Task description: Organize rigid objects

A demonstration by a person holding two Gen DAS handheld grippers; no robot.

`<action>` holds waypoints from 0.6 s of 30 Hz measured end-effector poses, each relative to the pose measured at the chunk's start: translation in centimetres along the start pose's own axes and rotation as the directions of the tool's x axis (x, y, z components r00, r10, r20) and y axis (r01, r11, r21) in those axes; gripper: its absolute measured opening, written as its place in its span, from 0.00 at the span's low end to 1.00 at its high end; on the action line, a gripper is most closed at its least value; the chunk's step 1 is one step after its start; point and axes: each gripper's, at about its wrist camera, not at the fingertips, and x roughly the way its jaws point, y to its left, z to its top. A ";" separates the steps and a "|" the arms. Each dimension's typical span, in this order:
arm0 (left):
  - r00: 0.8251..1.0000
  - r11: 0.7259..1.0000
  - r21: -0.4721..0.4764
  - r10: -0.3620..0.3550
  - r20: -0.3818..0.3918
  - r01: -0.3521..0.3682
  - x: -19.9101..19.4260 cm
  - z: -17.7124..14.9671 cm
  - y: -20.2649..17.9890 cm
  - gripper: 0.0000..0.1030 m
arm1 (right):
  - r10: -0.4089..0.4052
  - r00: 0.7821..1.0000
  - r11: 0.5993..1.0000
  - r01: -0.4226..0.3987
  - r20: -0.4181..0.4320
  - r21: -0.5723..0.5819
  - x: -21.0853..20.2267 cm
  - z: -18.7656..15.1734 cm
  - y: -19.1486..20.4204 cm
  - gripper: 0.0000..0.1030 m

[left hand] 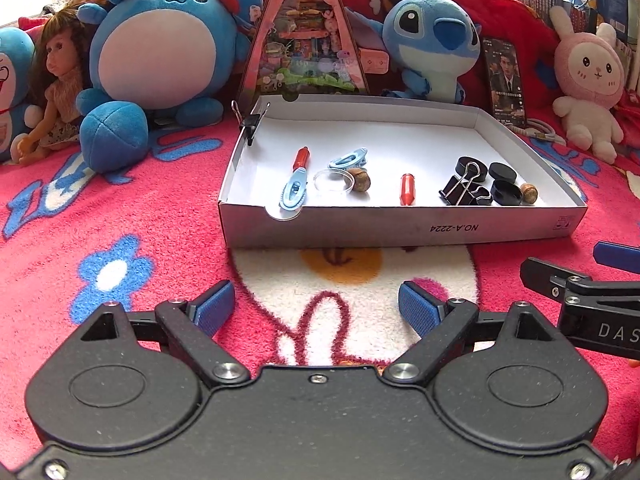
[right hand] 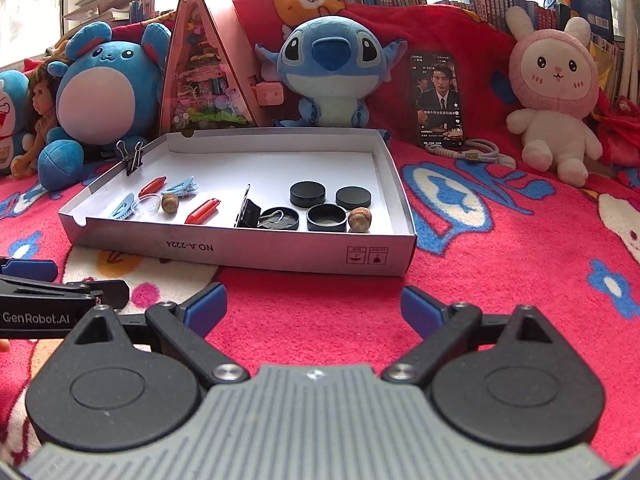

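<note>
Hovered short of the shallow white cardboard box on the red cartoon-print fleece blanket. Left gripper spread wide, blue pads bare, nothing between them. Right gripper just the same: splayed, empty, aimed at the near wall of the box.

Looked inside and found every small hard piece already in the box. Counted two red bullet-shaped plastic pieces, one towards the left and one near the middle, well apart. Saw two light blue plastic hair clips on the left, with a clear plastic ring and a brown acorn-like nut touching or nearly so between them. Found a second brown nut far over at the right end, beside the round black caps. Noted black metal binder clips lying against those caps, plus one more black binder clip clamped upright on the left wall.

Spotted nothing loose on the blanket around the box, so gathering judged done. Grouping judged barely started: only the caps close together, but red pieces split, nuts at opposite ends, binder clips in two places. Left to do, by this reading: pairing the nuts, pairing the red pieces, bringing the wall clip to its fellows. No piece gripped yet, no pad in contact with anything.
</note>
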 end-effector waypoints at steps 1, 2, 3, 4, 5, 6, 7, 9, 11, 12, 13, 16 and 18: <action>1.000 1.000 0.004 0.009 0.012 -0.009 0.1 -0.1 0.0 0.87 | -0.005 1.000 1.000 0.005 -0.001 0.001 0.2 0.0 0.0 0.95; 1.000 1.000 0.007 0.014 0.019 -0.014 0.3 -0.1 -0.1 0.87 | -0.009 1.000 1.000 0.009 -0.003 0.001 0.4 -0.1 0.0 0.96; 1.000 1.000 0.009 0.015 0.023 -0.016 0.4 -0.1 -0.1 0.88 | -0.011 1.000 1.000 0.011 -0.009 0.001 0.6 0.0 0.0 0.97; 1.000 1.000 0.010 0.016 0.027 -0.016 0.5 -0.1 -0.1 0.88 | -0.010 1.000 1.000 0.011 -0.016 0.001 0.8 -0.1 0.0 0.97; 0.999 1.000 0.008 0.017 0.029 -0.018 0.7 -0.1 0.0 0.89 | -0.010 1.000 1.000 0.010 -0.023 -0.001 1.0 -0.1 0.1 0.97; 0.999 1.000 0.004 0.016 0.029 -0.016 0.8 -0.2 0.1 0.90 | -0.009 1.000 1.000 0.009 -0.029 -0.005 1.1 -0.1 0.1 0.97; 0.999 1.000 0.000 0.014 0.031 -0.014 0.8 -0.2 0.1 0.91 | -0.008 0.999 1.000 0.008 -0.039 -0.009 1.3 -0.2 0.2 0.98; 0.999 1.000 -0.005 0.010 0.033 -0.010 0.9 -0.3 0.3 0.92 | -0.003 0.998 1.000 0.002 -0.056 -0.015 1.6 -0.1 0.3 1.00; 0.999 1.000 -0.005 0.008 0.032 -0.007 1.0 -0.3 0.3 0.94 | -0.004 0.998 1.000 0.002 -0.070 -0.021 1.8 -0.2 0.4 1.00; 1.000 1.000 -0.003 0.008 0.030 -0.008 1.0 -0.3 0.2 0.96 | -0.005 0.997 1.000 0.003 -0.074 -0.022 1.9 -0.2 0.4 1.00; 1.000 1.000 -0.001 0.009 0.028 -0.009 1.1 -0.3 0.2 0.96 | -0.005 0.997 1.000 0.003 -0.076 -0.022 1.9 -0.2 0.4 1.00; 1.000 1.000 0.000 0.014 0.023 -0.014 1.2 -0.3 0.1 1.00 | -0.005 0.997 1.000 0.003 -0.079 -0.022 2.0 -0.3 0.5 1.00; 1.000 1.000 -0.002 0.012 0.024 -0.012 1.2 -0.3 0.2 1.00 | -0.005 0.997 1.000 0.003 -0.079 -0.022 2.0 -0.3 0.5 1.00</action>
